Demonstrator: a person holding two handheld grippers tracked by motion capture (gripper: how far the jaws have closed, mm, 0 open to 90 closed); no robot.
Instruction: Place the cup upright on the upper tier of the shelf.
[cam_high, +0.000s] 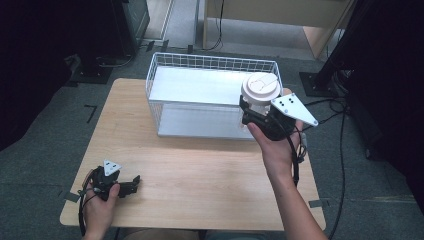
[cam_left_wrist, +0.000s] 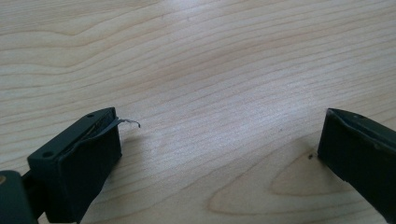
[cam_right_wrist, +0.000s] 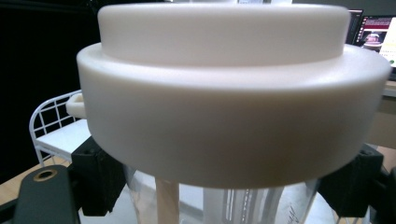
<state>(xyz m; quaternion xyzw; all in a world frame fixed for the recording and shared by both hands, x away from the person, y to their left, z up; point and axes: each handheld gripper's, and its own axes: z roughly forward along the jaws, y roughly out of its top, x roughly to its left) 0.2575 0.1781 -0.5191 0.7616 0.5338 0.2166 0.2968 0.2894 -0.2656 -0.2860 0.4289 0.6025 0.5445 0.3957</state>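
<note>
Over the wire basket's (cam_high: 165, 67) near right corner, my right gripper (cam_high: 250, 111) clamps the lidded clear cup (cam_high: 260, 89) upright just under its lid; basket floor lies straight below. Left gripper (cam_high: 131, 184) gapes empty, resting on table (cam_high: 200, 175), well apart.

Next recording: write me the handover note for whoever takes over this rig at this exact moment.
Right claw: shut on the clear cup, gripping its wall just under the white lid. The cup is held upright in the air above the right end of the wire basket.
Left claw: open, holding nothing, low over the wooden table near its front left corner.
Done: cup picked up and brought over the basket.
Left: probably lower the cup into the basket, release it, and back the right claw away.
</note>
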